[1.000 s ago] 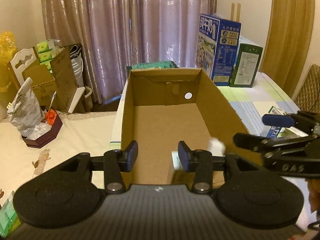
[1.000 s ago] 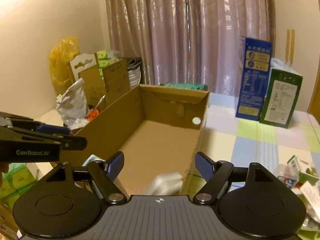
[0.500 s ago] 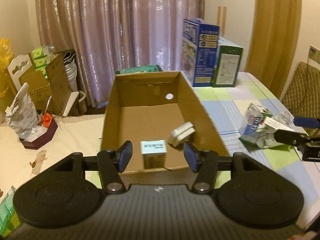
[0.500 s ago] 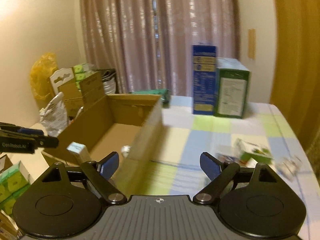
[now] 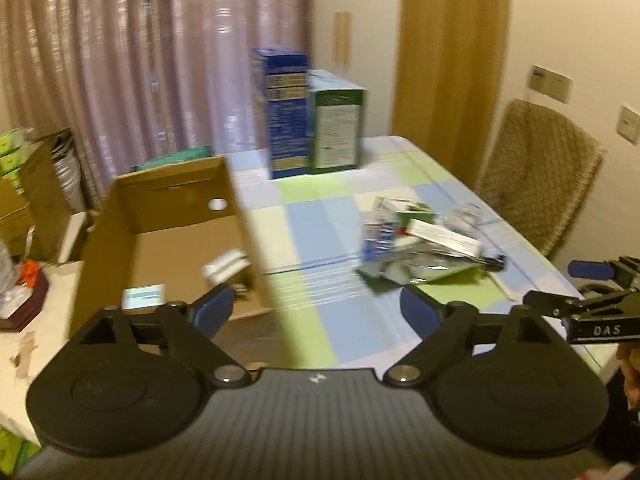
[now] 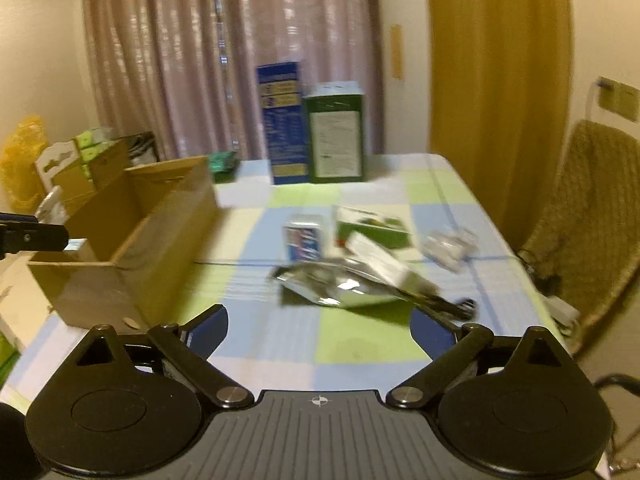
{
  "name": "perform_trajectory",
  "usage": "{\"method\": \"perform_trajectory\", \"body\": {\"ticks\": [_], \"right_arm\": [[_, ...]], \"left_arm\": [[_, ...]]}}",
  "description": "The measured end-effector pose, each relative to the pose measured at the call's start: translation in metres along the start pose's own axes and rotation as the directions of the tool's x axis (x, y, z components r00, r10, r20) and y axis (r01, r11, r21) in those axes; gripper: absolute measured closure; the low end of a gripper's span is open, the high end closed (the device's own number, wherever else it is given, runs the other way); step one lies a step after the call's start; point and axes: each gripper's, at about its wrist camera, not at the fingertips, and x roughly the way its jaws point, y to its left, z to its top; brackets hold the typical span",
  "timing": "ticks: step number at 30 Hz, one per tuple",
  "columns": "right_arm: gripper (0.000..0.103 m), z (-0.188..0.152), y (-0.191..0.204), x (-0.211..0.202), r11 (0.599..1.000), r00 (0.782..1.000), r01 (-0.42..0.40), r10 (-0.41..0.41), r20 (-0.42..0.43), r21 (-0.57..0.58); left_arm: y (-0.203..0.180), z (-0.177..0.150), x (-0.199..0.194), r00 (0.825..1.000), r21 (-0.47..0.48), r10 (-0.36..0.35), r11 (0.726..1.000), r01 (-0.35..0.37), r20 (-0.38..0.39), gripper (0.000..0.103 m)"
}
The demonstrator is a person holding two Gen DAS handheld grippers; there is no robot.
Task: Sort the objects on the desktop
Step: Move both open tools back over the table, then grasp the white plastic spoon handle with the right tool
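The pile of small things (image 6: 360,264) still to be sorted lies on the checked tablecloth (image 6: 360,344), to the right of the cardboard box (image 6: 132,236). In the pile are a little blue and white box (image 6: 302,242), a green packet (image 6: 376,232), a shiny silver bag (image 6: 332,286), a long white box (image 6: 380,260) and a clear wrapper (image 6: 450,246). All are blurry, so the small print cannot be read.

The long white box lies slanted across the pile, one end toward the cardboard box and the other toward the wicker chair (image 6: 592,216).

Two things already sit inside the cardboard box: a small white box with a label (image 5: 142,298) and a white block (image 5: 226,266).

The right gripper (image 6: 318,330) points straight at the pile, which lies just ahead of it. Its jaws are opening wide and nothing is between them. The left gripper (image 5: 316,312) is closer to the cardboard box, so the pile lies ahead of it and off to the right. Its jaws are opening wide too, with nothing in them.

The right hand looks nearer to the pile, so it would likely reach first.

Two tall cartons, blue (image 6: 282,120) and green (image 6: 338,132), stand well behind the pile.
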Motion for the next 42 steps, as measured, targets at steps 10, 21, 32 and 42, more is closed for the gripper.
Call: {"method": "perform_trajectory", "body": {"ticks": [10, 21, 32, 42], "right_arm": [[0.006, -0.019, -0.058, -0.018, 0.997, 0.997, 0.069, -0.068, -0.025, 0.038], [0.007, -0.027, -0.104, 0.014, 0.996, 0.993, 0.084, -0.08, -0.088, 0.039], [0.036, -0.034, -0.134, 0.082, 0.999, 0.981, 0.048, -0.052, -0.185, -0.025], [0.068, -0.027, -0.142, 0.14, 0.999, 0.977, -0.003, -0.004, -0.215, -0.033]], "left_arm": [[-0.067, -0.006, 0.041, 0.994, 0.098, -0.098, 0.99, 0.104, -0.057, 0.007], [-0.106, -0.012, 0.093, 0.981, 0.175, -0.148, 0.97, 0.169, -0.127, 0.007], [-0.113, -0.023, 0.149, 0.976, 0.158, -0.145, 0.973, 0.171, -0.161, 0.007], [-0.104, -0.034, 0.18, 0.975, 0.123, -0.138, 0.979, 0.161, -0.173, 0.007]]}}
